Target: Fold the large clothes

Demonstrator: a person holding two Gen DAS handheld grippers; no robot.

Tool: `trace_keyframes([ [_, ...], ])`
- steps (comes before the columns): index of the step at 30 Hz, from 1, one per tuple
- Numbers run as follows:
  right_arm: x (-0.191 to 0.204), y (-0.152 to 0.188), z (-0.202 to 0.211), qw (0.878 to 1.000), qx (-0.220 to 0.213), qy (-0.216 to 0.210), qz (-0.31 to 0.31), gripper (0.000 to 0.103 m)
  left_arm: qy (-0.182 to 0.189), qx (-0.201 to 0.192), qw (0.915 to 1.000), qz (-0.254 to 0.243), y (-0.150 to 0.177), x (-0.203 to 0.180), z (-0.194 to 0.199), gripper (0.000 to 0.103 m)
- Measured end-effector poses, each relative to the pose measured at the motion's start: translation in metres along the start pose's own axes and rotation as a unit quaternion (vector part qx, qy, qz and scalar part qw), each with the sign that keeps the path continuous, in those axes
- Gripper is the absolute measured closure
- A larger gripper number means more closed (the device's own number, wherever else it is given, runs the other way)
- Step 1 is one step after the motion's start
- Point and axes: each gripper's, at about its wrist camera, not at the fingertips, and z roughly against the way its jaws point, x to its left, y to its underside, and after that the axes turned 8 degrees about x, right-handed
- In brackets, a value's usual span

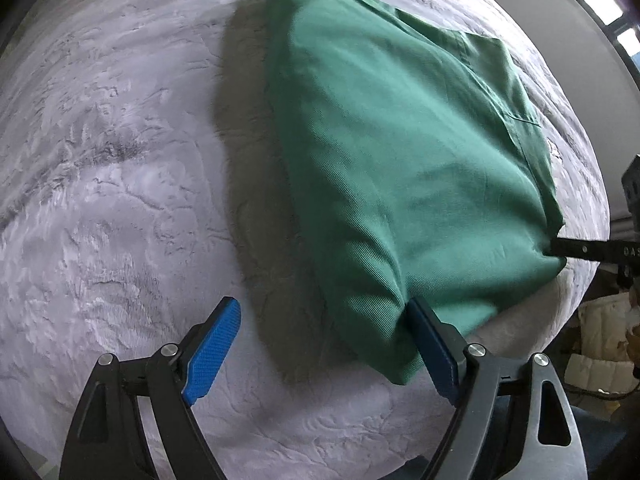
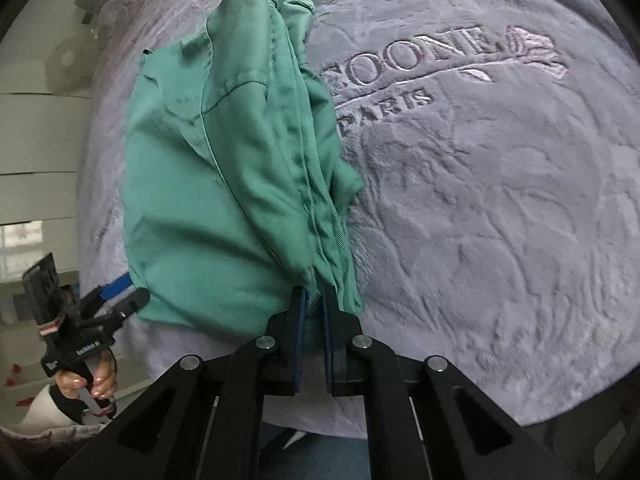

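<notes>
A green shirt [image 1: 400,160] is spread on the bed [image 1: 120,160]. Its near hem is pinched by the right gripper's [image 2: 314,292] closed jaws. The left gripper's [image 1: 324,316] jaws are held wide open, one hem corner lying between them, ungripped.

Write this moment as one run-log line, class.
left claw: open, one finger under shirt hem | right claw: shut on shirt hem | shirt: partly folded on blanket

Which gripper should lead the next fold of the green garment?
Right. The right gripper is already shut on the green garment at its near hem, while the left gripper is open, one finger against the cloth.
</notes>
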Motion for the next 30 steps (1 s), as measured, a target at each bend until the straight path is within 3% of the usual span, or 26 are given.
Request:
trace_keyframes([
  [4,0.000,0.000,-0.002,0.999,0.007,0.040,0.000,0.097,-0.001,0.002,1.0000,0.008,-0.001,-0.001,-0.002,0.017],
  [22,0.003,-0.014,-0.016,0.997,0.027,0.076,-0.023,0.092,-0.031,0.017,0.9988,0.034,-0.012,-0.018,0.008,0.017],
  [23,0.002,-0.015,-0.015,0.996,0.027,0.078,-0.029,0.092,-0.032,0.018,0.9987,0.035,-0.014,-0.019,0.008,0.013],
  [24,0.002,-0.015,-0.011,0.996,0.023,0.085,-0.033,0.092,-0.039,0.019,0.9984,0.037,-0.015,-0.020,0.007,0.000],
  [26,0.003,-0.017,0.002,0.994,-0.001,0.100,-0.041,0.092,-0.059,0.021,0.9974,0.036,-0.015,-0.019,0.007,0.000],
  [30,0.015,-0.031,0.041,0.995,-0.075,0.053,-0.048,0.089,-0.066,0.017,0.9971,0.035,-0.017,-0.021,0.012,0.000],
])
